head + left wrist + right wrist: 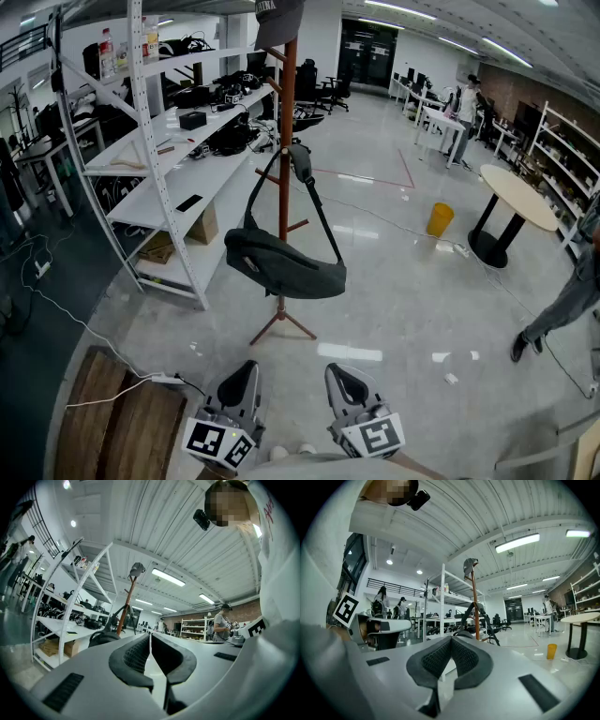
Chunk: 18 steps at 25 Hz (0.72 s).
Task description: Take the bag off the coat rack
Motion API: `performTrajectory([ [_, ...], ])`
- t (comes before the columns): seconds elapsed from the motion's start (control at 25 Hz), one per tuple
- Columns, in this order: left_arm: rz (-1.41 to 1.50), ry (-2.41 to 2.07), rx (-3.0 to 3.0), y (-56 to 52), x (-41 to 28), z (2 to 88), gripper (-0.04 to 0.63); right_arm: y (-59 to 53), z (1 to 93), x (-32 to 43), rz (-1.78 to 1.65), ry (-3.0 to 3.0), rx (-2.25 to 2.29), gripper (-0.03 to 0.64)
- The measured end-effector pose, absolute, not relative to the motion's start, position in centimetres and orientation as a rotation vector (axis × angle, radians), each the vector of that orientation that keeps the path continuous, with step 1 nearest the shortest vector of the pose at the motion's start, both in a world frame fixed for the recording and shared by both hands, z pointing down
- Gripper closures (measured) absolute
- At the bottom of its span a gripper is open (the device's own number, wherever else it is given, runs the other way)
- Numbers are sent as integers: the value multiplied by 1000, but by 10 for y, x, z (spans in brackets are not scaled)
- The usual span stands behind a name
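A dark grey bag point(286, 265) hangs by its black strap point(319, 211) from a peg of the brown coat rack point(284, 141), which has a grey cap point(278, 21) on top. The bag sags low against the pole, above the rack's feet. My left gripper point(239, 380) and right gripper point(345, 380) are side by side at the bottom of the head view, well short of the rack, both shut and empty. In the left gripper view the gripper point(150, 638) points just right of the rack point(125, 609) and bag point(101, 638). The right gripper point(451, 639) faces the rack point(475, 606) from a distance.
White shelving point(169, 159) with gear stands left of the rack. A yellow bin point(439, 219) and a round table point(518, 197) are at the right, with a person's leg point(562, 300) near the edge. Wooden boards point(112, 422) and a cable with a power strip point(169, 379) lie at bottom left.
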<state>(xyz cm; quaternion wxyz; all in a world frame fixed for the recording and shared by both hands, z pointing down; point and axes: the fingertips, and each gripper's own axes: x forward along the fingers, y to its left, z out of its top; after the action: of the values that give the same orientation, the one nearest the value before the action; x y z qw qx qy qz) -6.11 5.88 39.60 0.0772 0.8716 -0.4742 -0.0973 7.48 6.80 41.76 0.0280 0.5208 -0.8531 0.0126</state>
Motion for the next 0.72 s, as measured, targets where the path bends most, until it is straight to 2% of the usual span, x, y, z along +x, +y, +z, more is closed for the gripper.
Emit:
performTrajectory([
  [0.72, -283, -1381, 2570, 61, -56, 402, 568, 69, 414, 81, 21, -2667, 1617, 600],
])
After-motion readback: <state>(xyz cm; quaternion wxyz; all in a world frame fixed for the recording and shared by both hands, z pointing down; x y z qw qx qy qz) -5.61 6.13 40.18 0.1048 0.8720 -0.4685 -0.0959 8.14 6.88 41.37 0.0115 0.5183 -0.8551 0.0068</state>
